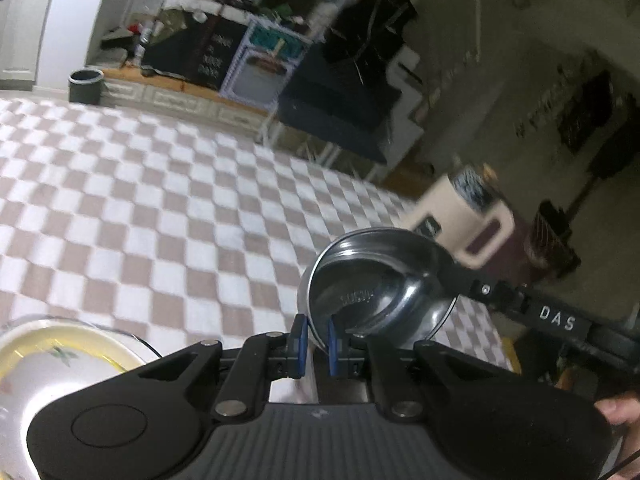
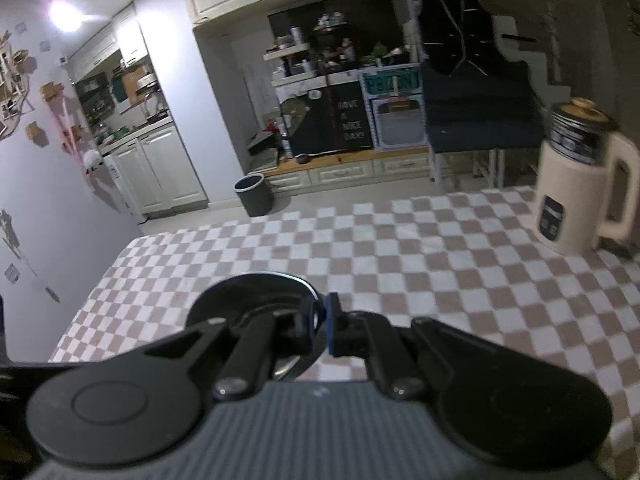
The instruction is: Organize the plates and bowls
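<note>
A small steel bowl (image 1: 376,284) is held tilted above the checkered tablecloth (image 1: 160,200). My left gripper (image 1: 316,340) is shut on its near rim. My right gripper (image 1: 452,276) enters from the right in the left wrist view and is shut on the bowl's far rim. In the right wrist view the same steel bowl (image 2: 248,292) sits at my right gripper (image 2: 320,324), whose blue pads pinch its rim. A white plate with a yellow band and flower print (image 1: 60,364) lies at the lower left, partly hidden by my left gripper's body.
A cream electric kettle with a dark lid (image 2: 580,184) stands at the table's right side; it also shows in the left wrist view (image 1: 464,216). The checkered tablecloth (image 2: 440,264) covers the table. A grey bin (image 2: 254,194) stands on the floor beyond.
</note>
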### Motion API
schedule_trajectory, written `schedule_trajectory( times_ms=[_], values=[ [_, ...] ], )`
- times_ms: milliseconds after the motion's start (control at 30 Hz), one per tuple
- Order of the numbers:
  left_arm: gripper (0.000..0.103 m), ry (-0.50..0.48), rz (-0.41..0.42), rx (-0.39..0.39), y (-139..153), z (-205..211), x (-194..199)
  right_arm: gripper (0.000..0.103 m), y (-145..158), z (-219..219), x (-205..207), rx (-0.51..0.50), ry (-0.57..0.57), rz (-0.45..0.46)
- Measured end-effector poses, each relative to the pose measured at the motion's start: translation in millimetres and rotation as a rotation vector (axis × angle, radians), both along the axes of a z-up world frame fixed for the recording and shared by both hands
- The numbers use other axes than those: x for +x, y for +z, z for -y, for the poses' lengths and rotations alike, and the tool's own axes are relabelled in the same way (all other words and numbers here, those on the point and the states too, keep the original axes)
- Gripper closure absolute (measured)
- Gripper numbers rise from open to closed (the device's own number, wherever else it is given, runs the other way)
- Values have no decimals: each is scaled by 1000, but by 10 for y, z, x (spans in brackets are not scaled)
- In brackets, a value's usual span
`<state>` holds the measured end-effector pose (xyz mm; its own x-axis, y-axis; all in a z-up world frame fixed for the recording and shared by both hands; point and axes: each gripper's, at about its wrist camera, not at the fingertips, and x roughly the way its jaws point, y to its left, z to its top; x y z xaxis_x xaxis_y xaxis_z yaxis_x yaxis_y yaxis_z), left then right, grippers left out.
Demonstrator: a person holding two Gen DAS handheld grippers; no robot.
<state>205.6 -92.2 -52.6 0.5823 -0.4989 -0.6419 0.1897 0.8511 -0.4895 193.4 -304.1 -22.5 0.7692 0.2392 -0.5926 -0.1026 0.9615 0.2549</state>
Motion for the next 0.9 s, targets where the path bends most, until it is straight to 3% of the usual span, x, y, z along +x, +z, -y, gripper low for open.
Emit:
schedule_trajectory(
  times_ms=[400,900],
  values=[
    [91,-102,-65,45,-338,550,-89,94,-352,462,-218,-11,-63,-77],
    [87,-169,-134,127,-602,754,-94,94,-663,431,-2,-77,-66,-216]
  ],
)
